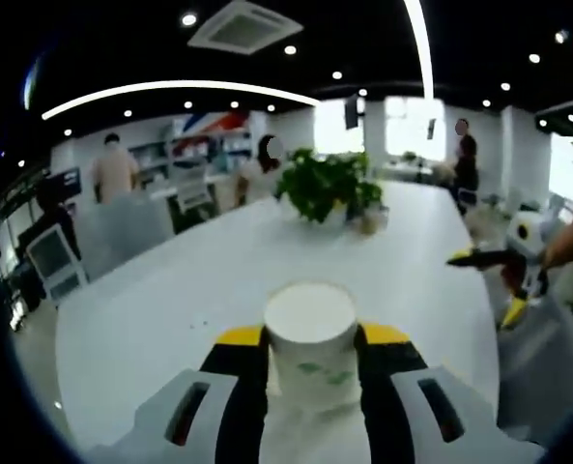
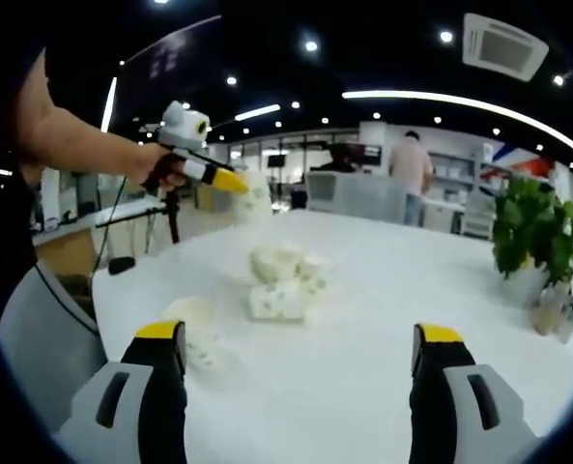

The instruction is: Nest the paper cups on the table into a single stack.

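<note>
Your left claw (image 1: 310, 353) is gripping a cup (image 1: 311, 338) for nesting; your right claw (image 2: 299, 348) is gaping wide, cups (image 2: 278, 280) lying ahead.

I can't see the bottom of the cup (image 1: 311, 353) in the left gripper view; the picture's lower edge cuts it off. In the right gripper view, the cups (image 2: 281, 280) in the middle are a blurry heap, and I can't count them. One cup (image 2: 197, 329) at lower left hides partly behind my right gripper (image 2: 300, 362). The left gripper (image 2: 238, 184) at upper left grips something white and smeared.
</note>
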Demonstrator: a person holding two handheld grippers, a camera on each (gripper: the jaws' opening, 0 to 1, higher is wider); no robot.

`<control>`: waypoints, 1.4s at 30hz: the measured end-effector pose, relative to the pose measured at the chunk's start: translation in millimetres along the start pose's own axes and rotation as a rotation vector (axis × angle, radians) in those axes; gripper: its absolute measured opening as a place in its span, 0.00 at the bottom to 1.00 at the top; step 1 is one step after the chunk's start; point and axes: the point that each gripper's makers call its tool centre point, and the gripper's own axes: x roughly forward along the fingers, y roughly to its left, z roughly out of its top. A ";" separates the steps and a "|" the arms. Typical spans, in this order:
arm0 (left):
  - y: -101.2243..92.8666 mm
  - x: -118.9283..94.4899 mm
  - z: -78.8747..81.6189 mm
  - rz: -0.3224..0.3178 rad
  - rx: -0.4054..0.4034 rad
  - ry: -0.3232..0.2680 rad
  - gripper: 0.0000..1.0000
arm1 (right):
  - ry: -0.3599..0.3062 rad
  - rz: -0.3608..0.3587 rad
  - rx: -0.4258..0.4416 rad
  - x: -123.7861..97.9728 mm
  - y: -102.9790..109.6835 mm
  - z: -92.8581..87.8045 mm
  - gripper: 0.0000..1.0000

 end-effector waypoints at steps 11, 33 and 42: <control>-28.9 -6.4 13.1 -0.051 0.016 -0.013 0.35 | -0.011 0.029 -0.031 4.1 4.7 9.9 0.94; -72.9 -27.9 45.6 -0.109 0.034 -0.029 0.35 | -0.039 0.093 -0.069 21.8 18.6 35.1 0.91; -88.5 -36.8 45.0 -0.126 0.028 -0.031 0.35 | -0.052 0.129 -0.085 27.3 28.2 45.4 0.90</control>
